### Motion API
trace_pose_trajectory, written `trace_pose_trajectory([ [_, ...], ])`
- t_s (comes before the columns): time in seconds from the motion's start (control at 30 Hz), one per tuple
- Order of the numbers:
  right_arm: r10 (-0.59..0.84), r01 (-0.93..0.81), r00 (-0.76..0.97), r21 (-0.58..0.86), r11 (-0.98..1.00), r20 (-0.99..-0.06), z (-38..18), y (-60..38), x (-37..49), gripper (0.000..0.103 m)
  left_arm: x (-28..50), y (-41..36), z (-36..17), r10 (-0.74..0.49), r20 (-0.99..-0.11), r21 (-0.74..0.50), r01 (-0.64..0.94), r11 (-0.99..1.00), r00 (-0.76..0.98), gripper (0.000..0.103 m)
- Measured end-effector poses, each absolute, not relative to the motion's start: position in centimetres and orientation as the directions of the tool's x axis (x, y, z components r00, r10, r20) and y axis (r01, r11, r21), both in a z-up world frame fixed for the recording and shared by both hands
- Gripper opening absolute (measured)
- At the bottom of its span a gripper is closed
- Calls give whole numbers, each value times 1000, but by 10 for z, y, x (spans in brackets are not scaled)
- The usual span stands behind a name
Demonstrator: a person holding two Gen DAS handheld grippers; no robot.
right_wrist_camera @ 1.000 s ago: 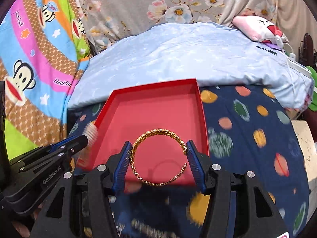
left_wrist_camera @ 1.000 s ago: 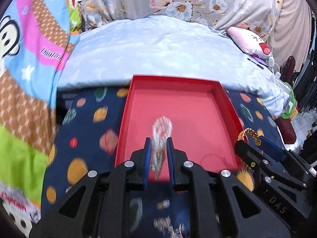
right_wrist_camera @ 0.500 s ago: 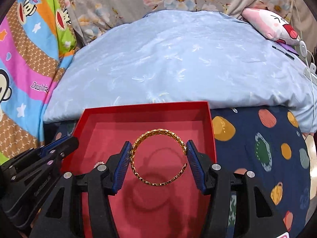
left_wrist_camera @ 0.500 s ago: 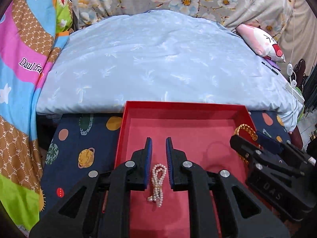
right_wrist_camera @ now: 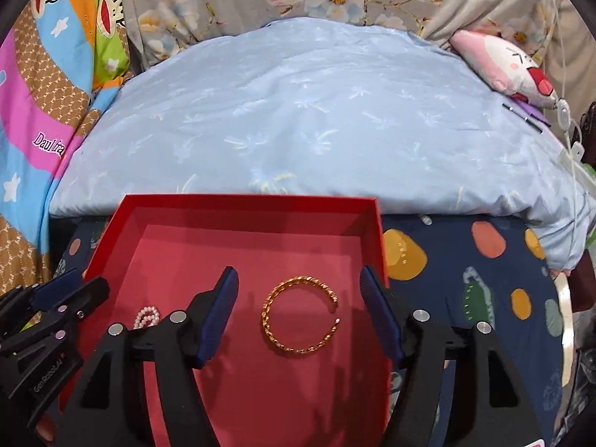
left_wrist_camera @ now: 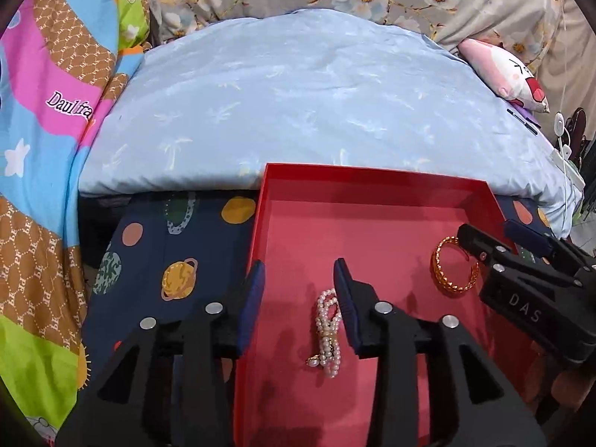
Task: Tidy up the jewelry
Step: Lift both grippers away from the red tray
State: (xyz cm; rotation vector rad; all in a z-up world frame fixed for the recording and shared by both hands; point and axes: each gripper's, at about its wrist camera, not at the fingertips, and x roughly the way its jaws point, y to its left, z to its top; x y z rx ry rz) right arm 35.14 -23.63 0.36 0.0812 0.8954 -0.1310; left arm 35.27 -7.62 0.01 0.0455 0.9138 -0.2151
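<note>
Left gripper (left_wrist_camera: 299,300) jaws opening beside pearl strand (left_wrist_camera: 327,331) in red tray (left_wrist_camera: 372,175).

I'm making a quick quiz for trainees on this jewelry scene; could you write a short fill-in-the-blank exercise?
1. The pearl strand and the gold bangle both lie inside the ____ tray.
2. The bangle lies between the ____ gripper's opening jaws, untouched.
3. Between the left gripper's opening jaws lies the ____ strand.

Answers: red; right; pearl
</note>
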Motion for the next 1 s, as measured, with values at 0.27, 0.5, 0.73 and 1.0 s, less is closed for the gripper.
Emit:
trace_pose_trajectory([
  [0.27, -72, 153, 664, 41, 987, -744, 39, -243, 298, 67, 317, -55, 25, -153, -759, -46, 182, 982, 633, 48],
  [0.5, -63, 152, 691, 60, 987, -720, 57, -241, 217, 70, 260, -41, 30, -145, -750, -30, 186, 982, 646, 53],
  [0.73, -55, 165, 669, 76, 983, -741, 49, -236, 144, 70, 197, -26, 16, -167, -787, -61, 195, 979, 594, 54],
  [1.0, -38, 191, 603, 98, 977, -797, 15, -227, 77, 70, 142, 2, -12, -127, -832, -58, 143, 988, 540, 57],
])
